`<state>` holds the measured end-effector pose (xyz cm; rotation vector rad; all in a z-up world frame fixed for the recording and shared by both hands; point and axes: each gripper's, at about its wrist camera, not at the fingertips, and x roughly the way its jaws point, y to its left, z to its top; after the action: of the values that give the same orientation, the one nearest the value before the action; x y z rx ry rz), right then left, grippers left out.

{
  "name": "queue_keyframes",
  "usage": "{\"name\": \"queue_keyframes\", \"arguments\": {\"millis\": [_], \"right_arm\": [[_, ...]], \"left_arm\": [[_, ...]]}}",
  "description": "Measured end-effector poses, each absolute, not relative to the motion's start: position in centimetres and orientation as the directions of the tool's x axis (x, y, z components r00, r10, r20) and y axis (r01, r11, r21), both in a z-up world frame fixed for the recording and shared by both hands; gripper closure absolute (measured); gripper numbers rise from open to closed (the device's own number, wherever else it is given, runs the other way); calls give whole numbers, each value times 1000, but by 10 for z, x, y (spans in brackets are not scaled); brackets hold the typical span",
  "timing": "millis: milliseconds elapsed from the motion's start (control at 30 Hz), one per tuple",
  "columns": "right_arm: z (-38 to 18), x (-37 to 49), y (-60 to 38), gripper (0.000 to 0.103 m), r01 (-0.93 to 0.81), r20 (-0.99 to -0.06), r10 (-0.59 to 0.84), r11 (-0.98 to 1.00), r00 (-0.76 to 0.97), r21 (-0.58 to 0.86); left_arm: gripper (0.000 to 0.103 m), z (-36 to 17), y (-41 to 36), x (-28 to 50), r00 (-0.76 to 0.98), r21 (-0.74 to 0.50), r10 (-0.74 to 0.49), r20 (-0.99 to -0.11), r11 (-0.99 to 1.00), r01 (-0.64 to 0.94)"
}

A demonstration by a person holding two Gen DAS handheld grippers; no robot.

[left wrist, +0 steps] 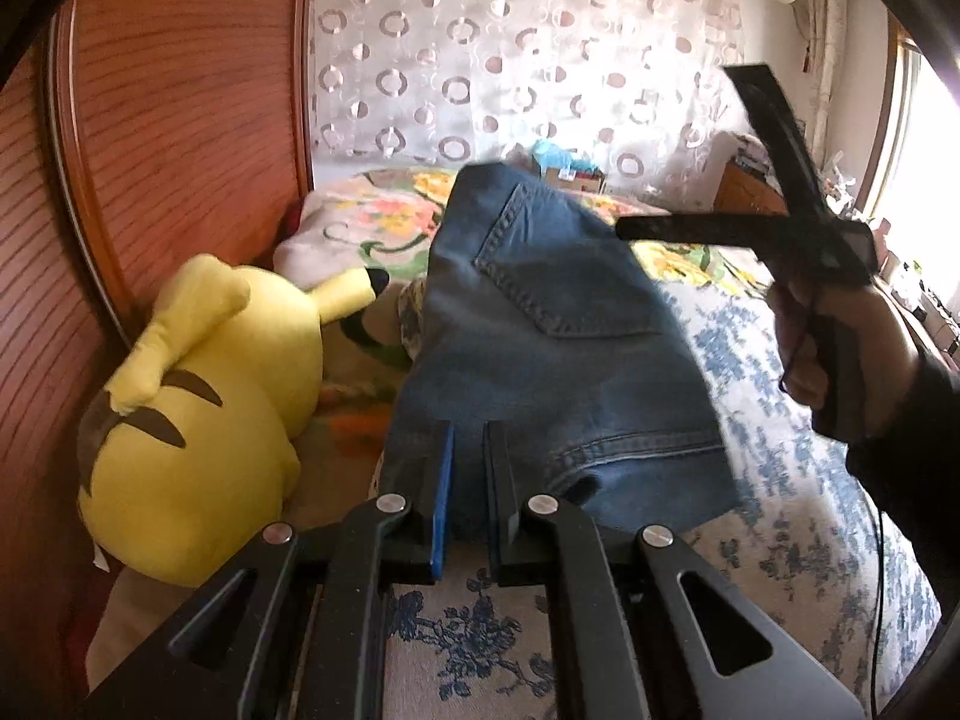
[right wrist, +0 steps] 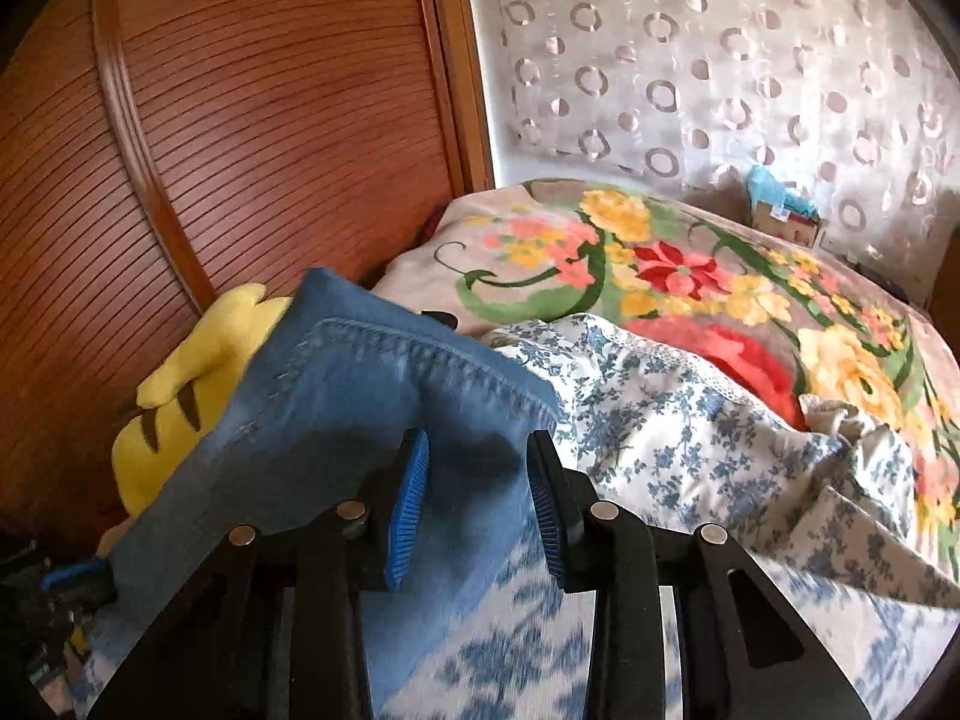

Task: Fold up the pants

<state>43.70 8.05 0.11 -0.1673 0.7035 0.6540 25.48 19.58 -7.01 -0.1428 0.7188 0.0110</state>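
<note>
The blue denim pants (left wrist: 552, 354) lie folded into a stack on the bed, back pocket up; they also show in the right wrist view (right wrist: 360, 396). My left gripper (left wrist: 469, 438) is slightly open, its tips over the near edge of the pants with nothing between the jaws. My right gripper (right wrist: 477, 450) is open over the right edge of the pants, jaws wide apart and empty. In the left wrist view the right gripper is blurred, held in a hand (left wrist: 840, 324) above the pants' far right side.
A yellow plush toy (left wrist: 210, 420) lies left of the pants against the wooden headboard (left wrist: 180, 120). A blue-flowered sheet (right wrist: 690, 432) covers the bed, with a bright floral blanket (right wrist: 720, 276) behind. A curtain (left wrist: 510, 48) hangs at the back.
</note>
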Motion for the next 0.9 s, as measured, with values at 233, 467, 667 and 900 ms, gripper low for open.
{"name": "queue_keyframes", "arguments": {"millis": [233, 467, 667, 900], "right_arm": [[26, 377, 53, 68, -616, -609, 526, 784, 594, 78], [45, 320, 15, 68, -620, -565, 539, 782, 625, 59], [59, 270, -18, 68, -604, -532, 524, 796, 665, 29], [66, 219, -48, 68, -578, -490, 511, 816, 707, 16]], "left_arm": [[94, -42, 182, 231, 790, -105, -34, -612, 994, -39], [94, -15, 158, 207, 820, -92, -49, -570, 996, -4], [87, 1, 135, 187, 834, -77, -64, -548, 997, 26], [55, 14, 106, 163, 840, -84, -129, -526, 991, 100]]}}
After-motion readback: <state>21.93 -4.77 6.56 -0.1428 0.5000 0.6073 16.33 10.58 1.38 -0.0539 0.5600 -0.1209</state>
